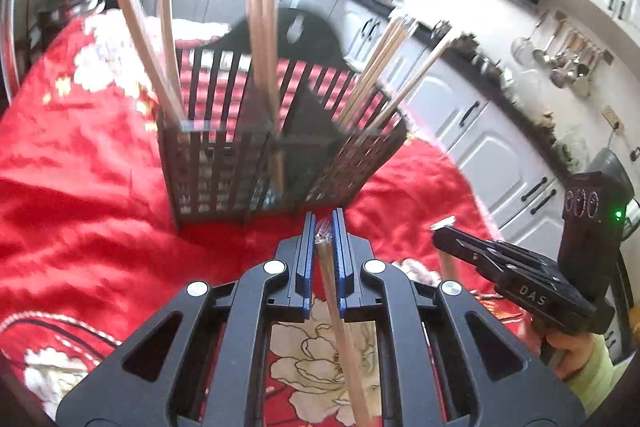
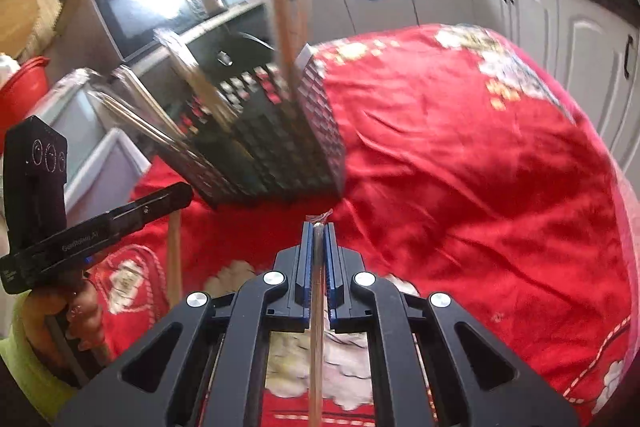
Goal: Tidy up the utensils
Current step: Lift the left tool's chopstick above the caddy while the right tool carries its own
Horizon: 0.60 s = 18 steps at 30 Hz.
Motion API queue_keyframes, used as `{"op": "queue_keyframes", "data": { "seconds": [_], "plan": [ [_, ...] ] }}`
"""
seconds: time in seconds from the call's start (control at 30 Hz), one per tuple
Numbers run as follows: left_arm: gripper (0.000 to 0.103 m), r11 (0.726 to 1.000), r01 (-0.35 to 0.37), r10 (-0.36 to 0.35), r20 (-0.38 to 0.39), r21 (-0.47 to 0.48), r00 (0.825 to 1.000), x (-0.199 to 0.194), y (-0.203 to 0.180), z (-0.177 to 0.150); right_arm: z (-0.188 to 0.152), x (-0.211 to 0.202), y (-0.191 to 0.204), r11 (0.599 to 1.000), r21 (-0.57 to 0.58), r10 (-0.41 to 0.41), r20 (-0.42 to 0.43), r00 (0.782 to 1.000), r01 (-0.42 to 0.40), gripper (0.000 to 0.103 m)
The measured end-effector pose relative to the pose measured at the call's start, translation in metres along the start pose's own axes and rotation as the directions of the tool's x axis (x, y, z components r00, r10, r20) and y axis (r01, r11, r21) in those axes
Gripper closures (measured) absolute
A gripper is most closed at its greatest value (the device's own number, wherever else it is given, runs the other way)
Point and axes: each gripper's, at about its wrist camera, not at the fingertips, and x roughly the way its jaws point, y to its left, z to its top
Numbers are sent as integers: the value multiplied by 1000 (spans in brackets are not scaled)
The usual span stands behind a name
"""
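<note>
A dark slatted caddy [image 1: 280, 147] is stood on a table covered by a red flowered cloth [image 1: 80, 195]. Several pale sticks [image 1: 262, 39] are held upright or leaning in its compartments, some toward its left wall and a bundle toward its right corner; motion blur hides finer detail.

The left gripper [image 1: 323, 227] is held just short of the caddy's near wall, above the cloth. Its blue-padded jaws are clamped on a thin chopstick [image 1: 340, 323], whose patterned tip shows between the fingertips while the shaft runs back beneath the gripper body.

The right gripper [image 2: 319, 225] is likewise closed on a second chopstick [image 2: 316, 347], gripped near its end, with the shaft trailing back under the tool. It is held near the caddy's near lower corner, not touching it.

In the right wrist view the caddy [image 2: 272, 147] appears tilted, an effect that cannot be told apart from the camera's own angle. The left gripper [image 2: 176, 193] is seen from the side at the left edge, a hand [image 2: 76, 311] wrapped round its handle.

Kitchen cabinets [image 1: 480, 131] are seen beyond the table's far edge.
</note>
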Motion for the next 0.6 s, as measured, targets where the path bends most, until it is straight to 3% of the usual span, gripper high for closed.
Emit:
{"op": "queue_keyframes", "data": {
  "seconds": [0.3, 0.6],
  "plan": [
    [99, 1000, 20, -21, 98, 7, 995, -41, -3, 12, 17, -27, 37, 996, -76, 52, 90, 995, -45, 97],
    [99, 999, 25, -32, 195, 40, 980, -82, -9, 30, 28, -53, 66, 986, -163, 62, 196, 979, -30, 97]
  ]
}}
